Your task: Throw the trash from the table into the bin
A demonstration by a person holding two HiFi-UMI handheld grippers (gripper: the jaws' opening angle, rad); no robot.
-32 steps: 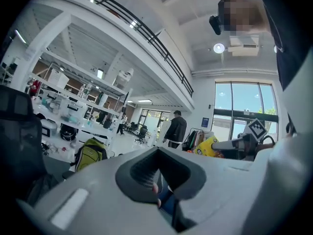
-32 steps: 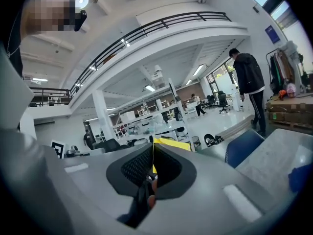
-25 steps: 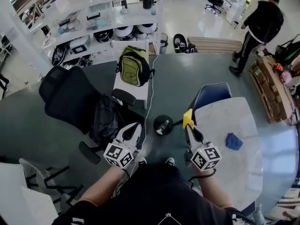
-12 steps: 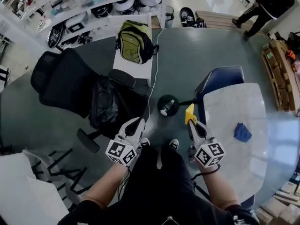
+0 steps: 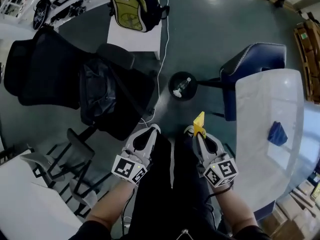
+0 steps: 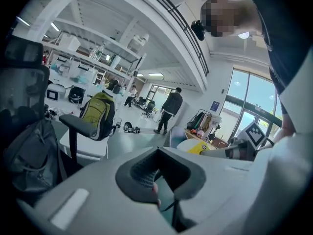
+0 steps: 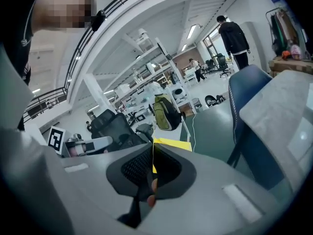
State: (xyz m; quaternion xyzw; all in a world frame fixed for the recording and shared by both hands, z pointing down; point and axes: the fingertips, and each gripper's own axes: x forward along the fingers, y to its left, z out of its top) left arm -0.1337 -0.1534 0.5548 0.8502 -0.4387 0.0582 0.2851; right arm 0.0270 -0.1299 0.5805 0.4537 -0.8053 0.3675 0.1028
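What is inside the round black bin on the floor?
One pale piece of trash, perhaps a small bottle, lies in the black bin. Anything beneath it or against the dark walls cannot be seen.

Looking steeply down from the head onto left claw (image 5: 151,129) and right claw (image 5: 199,132); riding close behind each, facing across the room, sharing the green backpack (image 6: 98,115).

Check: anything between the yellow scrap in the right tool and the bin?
Head view: only bare floor between the yellow scrap, clamped in the right tool, and the bin.
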